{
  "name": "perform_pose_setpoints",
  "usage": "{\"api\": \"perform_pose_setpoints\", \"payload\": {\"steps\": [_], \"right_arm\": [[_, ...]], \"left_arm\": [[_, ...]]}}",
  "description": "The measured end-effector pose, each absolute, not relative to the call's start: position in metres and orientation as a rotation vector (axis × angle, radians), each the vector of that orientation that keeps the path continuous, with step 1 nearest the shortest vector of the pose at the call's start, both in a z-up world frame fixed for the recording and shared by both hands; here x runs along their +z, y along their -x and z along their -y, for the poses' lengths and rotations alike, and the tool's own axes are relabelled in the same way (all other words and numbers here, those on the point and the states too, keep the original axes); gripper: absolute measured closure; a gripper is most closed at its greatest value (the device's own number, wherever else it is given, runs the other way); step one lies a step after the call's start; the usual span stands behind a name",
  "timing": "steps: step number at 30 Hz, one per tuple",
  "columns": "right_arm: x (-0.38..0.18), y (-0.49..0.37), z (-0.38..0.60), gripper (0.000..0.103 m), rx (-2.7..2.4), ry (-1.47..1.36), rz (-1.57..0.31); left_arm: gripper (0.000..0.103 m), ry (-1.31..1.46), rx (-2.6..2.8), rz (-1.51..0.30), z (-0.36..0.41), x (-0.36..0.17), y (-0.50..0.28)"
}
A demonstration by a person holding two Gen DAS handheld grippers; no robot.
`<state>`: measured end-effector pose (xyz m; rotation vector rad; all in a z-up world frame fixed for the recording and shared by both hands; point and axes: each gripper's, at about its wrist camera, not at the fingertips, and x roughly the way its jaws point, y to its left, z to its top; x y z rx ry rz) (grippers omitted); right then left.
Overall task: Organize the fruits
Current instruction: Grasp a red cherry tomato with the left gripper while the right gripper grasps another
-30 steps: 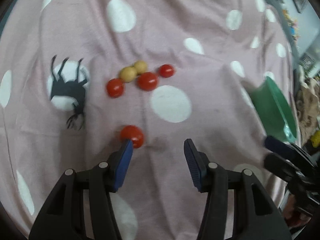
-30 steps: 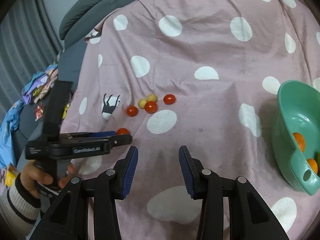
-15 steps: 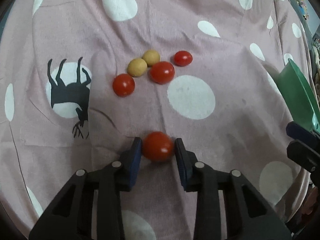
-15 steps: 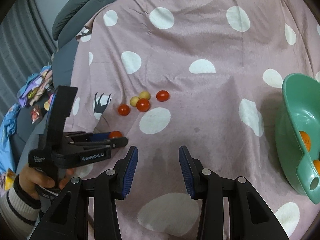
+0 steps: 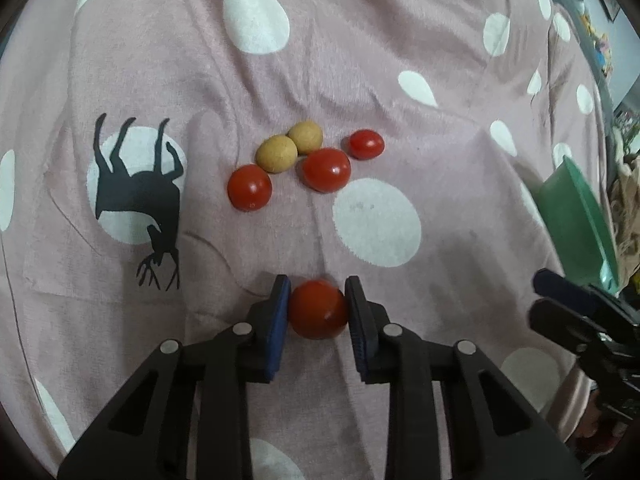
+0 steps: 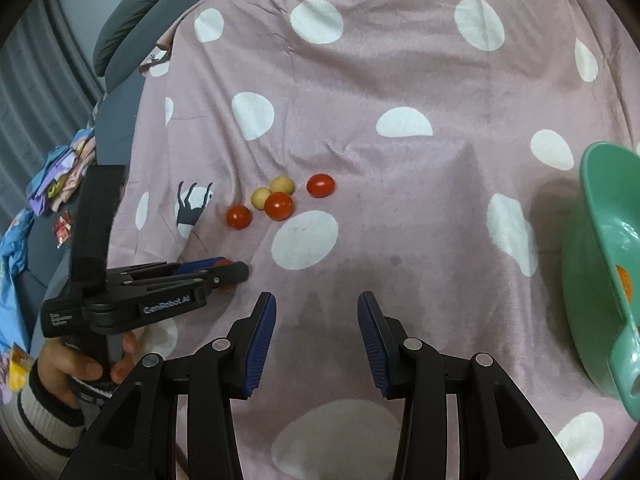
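Fingers [image 5: 280, 312] of left gripper [image 5: 318, 308] clamp red tomato [image 5: 318, 310]

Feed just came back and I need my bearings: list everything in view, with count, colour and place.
held tomato: 1, red, between the left gripper's pads
loose tomatoes: 3, red, clustered on the blanket ahead of the left gripper
round fruits: 2, tan-yellow, touching each other in that cluster
bowl: 1, green, at the blanket's right edge, orange fruit inside
blanket: 1, pink with white dots and black deer prints
pillows: dark grey, far left
left gripper: black, blue pads, shut on the held tomato
right gripper: black, blue pads, open, holding nothing
left hand: gripping the left gripper's handle
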<state>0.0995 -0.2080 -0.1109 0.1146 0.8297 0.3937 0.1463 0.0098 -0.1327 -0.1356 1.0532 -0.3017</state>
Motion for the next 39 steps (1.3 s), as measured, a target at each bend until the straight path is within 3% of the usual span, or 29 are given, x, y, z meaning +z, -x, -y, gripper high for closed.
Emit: {"api": "perform_pose_setpoints", "payload": {"steps": [11, 22, 35, 39], "right_arm": [[-0.108, -0.144, 0.174, 0.060, 0.439, -0.090, -0.844], [-0.135, -0.201, 0.129, 0.060, 0.488, -0.021, -0.962], [-0.145, -0.225, 0.098, 0.060, 0.451, 0.114, -0.946], [-0.144, -0.224, 0.099, 0.070, 0.448, 0.119, -0.937]], "left_arm": [[0.076, 0.178, -0.309, -0.949, -0.031, -0.101, -0.141], [0.076, 0.180, -0.319, -0.956, -0.035, -0.106, -0.150], [0.076, 0.209, -0.313, -0.968, -0.045, -0.110, -0.149], [0.076, 0.202, -0.312, -0.967, -0.044, -0.109, -0.146]]}}
